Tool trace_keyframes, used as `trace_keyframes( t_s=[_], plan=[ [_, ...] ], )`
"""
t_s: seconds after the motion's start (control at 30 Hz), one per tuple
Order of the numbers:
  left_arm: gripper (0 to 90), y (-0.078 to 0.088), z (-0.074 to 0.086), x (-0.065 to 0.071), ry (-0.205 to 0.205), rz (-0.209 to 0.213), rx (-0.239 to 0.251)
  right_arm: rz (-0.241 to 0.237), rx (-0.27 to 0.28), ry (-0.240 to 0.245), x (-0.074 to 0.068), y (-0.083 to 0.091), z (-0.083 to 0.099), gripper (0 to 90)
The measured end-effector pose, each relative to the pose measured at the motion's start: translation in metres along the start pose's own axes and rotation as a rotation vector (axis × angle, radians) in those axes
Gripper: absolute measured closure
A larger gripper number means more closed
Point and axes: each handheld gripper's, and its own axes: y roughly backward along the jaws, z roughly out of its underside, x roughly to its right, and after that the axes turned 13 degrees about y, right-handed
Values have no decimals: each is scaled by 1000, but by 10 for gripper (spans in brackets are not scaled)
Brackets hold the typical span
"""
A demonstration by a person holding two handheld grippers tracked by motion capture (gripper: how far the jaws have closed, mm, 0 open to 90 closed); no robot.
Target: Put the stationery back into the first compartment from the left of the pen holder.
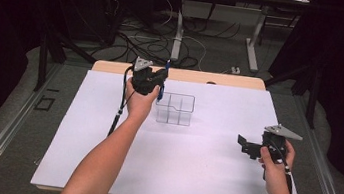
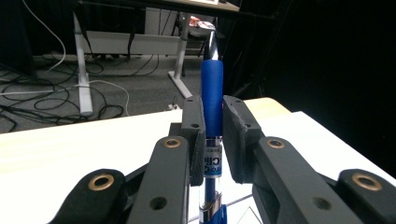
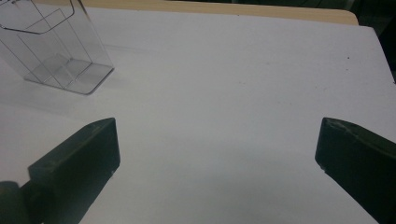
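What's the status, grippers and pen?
Left gripper shut on blue pen, held upright beside the clear organizer. Right gripper open, empty, over white sheet. Nothing in the way.

A wooden table is covered almost wholly by a white sheet; a strip of bare wood is left showing along the far edge. A clear plastic organizer, divided into compartments, is set upright on the sheet, toward the far side, slightly left of centre.
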Motion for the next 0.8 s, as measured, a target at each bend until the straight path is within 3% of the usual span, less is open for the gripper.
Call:
trace_keyframes(
  t_s=[0.43, 0.63, 0.8],
  plan=[
    [794, -11, 13, 3, -21, -5, -55, -2, 1, 8, 0, 0, 0, 0],
    [794, -14, 17, 7, -58, -7, -70, -2, 2, 10, 0, 0, 0, 0],
    [793, -13, 18, 7, -64, -19, -83, -1, 1, 2, 0, 0, 0, 0]
  ],
)
